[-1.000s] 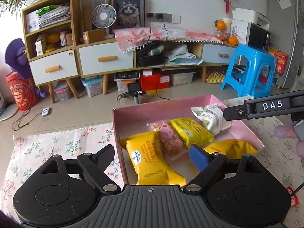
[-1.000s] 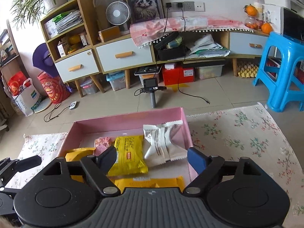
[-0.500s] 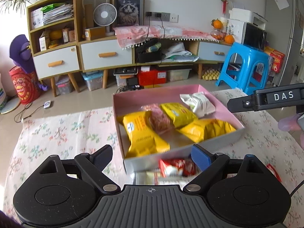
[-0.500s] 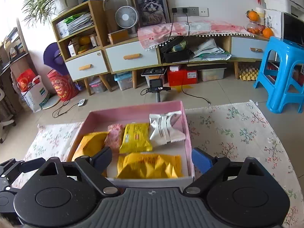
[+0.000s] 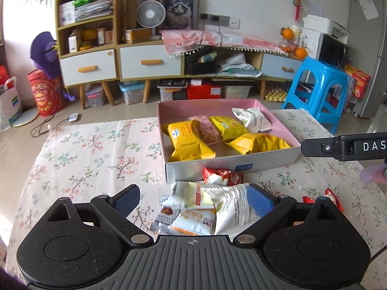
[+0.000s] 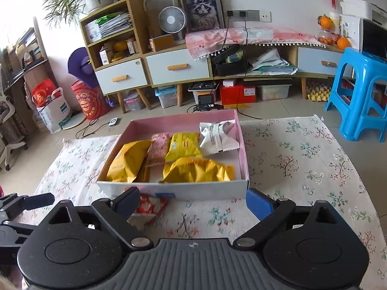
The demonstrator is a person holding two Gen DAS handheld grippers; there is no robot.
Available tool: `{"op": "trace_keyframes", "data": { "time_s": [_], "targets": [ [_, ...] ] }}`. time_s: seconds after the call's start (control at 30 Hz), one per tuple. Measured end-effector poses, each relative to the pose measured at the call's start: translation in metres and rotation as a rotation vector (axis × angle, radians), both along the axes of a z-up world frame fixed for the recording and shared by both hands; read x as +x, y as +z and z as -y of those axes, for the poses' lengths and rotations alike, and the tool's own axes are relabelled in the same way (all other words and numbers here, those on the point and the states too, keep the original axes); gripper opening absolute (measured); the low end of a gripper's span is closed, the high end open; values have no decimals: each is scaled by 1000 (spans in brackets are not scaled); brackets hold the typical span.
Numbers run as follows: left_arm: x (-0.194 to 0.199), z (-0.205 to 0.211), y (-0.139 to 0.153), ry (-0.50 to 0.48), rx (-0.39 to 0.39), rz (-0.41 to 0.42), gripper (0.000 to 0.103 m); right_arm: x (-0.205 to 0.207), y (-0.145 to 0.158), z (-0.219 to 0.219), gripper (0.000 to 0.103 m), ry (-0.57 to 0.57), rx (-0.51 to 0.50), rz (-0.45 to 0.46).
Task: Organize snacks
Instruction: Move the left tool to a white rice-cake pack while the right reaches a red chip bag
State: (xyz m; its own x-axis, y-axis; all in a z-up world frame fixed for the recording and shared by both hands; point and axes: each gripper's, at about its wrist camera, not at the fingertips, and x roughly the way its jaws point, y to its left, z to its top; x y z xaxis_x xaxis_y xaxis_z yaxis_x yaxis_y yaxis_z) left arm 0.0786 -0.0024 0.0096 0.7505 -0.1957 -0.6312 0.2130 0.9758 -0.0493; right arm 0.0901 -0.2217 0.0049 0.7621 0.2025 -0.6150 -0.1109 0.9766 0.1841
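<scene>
Both the left gripper [image 5: 191, 199] and right gripper [image 6: 193, 199] have just been opening wide and grip nothing. 5 packets already lie in the pink box [image 5: 278, 155]; loose snack packets [image 5: 205, 207] wait just before it. Next pick: probably the white packets under the left jaws.

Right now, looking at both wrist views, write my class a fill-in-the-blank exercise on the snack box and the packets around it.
1. The inside of the snack box is coloured ____.
2. The number of yellow packets lying in the box is ____.
3. The red packet lies on the tablecloth, ____ the box.
4. The white packet in the box lies in its far ____ corner.

Missing words: pink; three; outside; right
</scene>
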Motion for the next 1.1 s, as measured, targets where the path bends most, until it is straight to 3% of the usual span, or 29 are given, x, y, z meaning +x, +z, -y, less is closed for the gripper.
{"op": "trace_keyframes", "data": {
  "time_s": [0.17, 0.5, 0.67, 0.87, 1.1],
  "targets": [
    [-18, -2, 1, 32, 22, 21, 98, -13, 4, 1, 89, -8, 51, -1],
    [-39, -18, -26, 13, 49, 9, 100, -32, 1, -3, 92, 15, 16, 26],
    [-47, -27, -41, 4, 16, 19, 100, -39, -13, -8, 92, 31, 39, 9],
    [-54, -29, -53, -11, 22, 62, 100, -56, -37, -16, 92, 71, -40, 28],
    [-45, -33, -70, -30, 1, 69, 100, -68, -58, 0, 92, 62, -64, 45]
  ]
}}
